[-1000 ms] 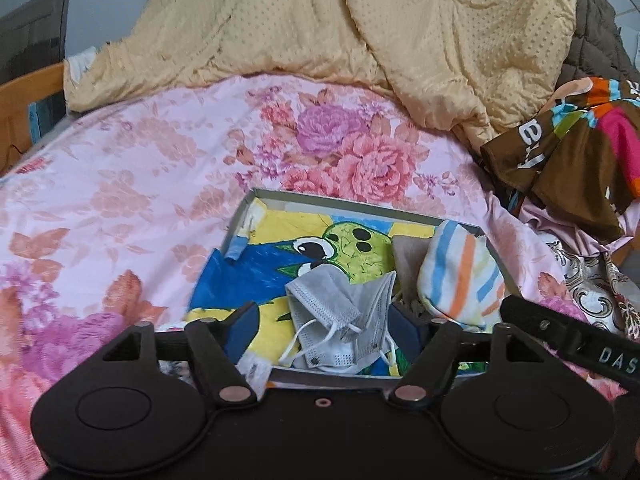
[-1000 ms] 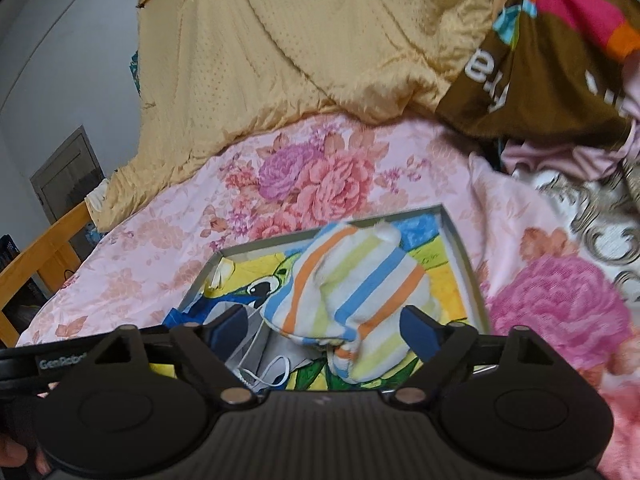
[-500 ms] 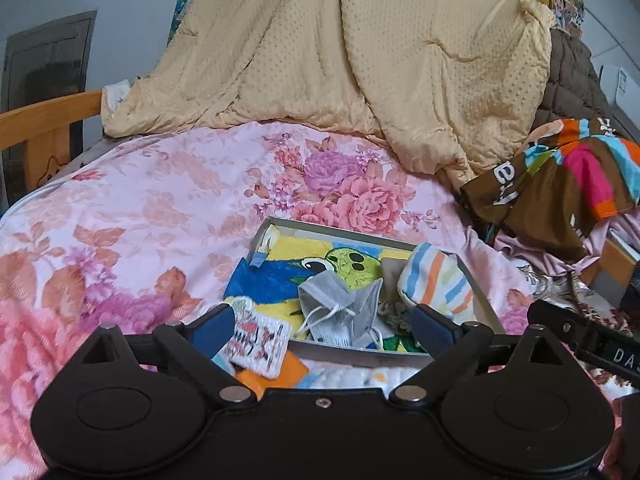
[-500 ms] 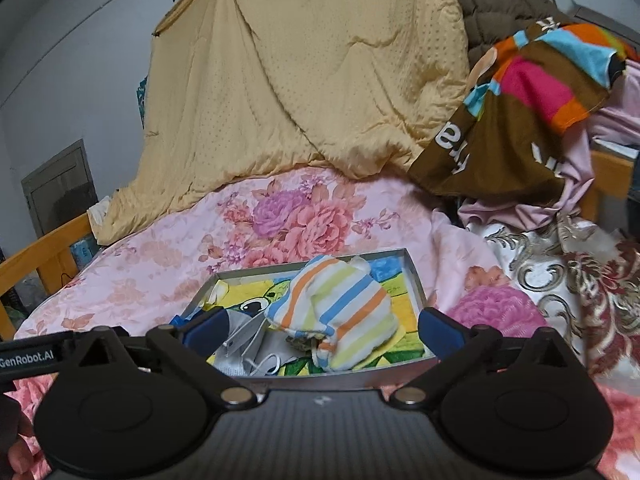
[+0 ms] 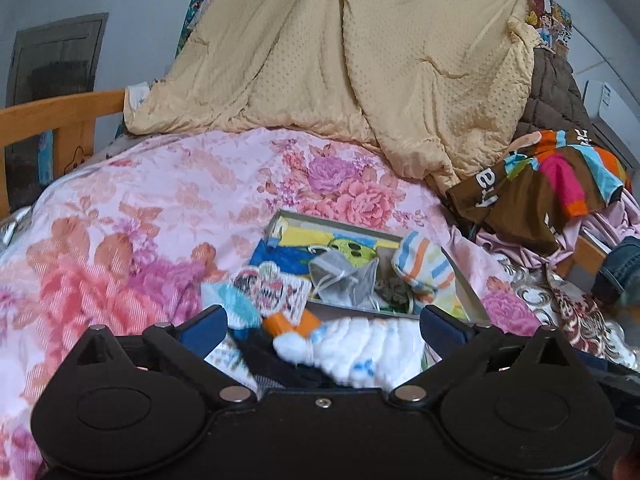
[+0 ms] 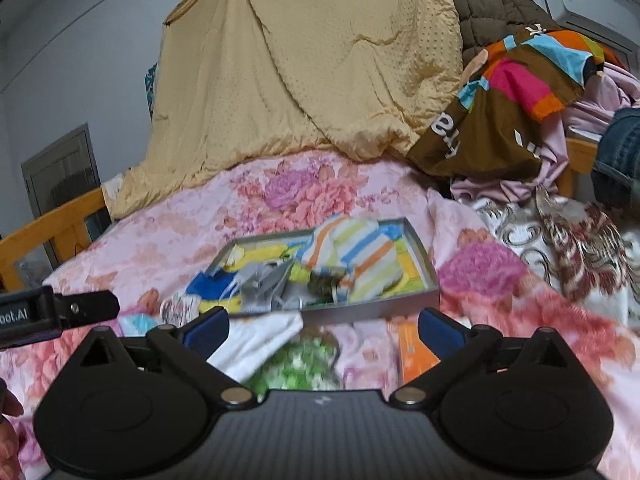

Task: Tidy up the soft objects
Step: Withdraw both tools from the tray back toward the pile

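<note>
The shallow grey tray lies on the bed's pink floral cover, ahead of both hand-held grippers. Inside it a striped cloth sits toward the right of the left hand-held gripper, with a grey face mask beside it on the left.

The left hand-held gripper's jaws have just been opening and stand wide apart, gripping nothing; loose soft things lie on the bed beneath the gap, a white ribbed cloth nearest and a patterned cloth just ahead to the left.

The right hand-held gripper has likewise just been opening and holds nothing; a green-and-white cloth lies blurred below its gap.

A yellow quilt is heaped far ahead, beyond the tray.
</note>
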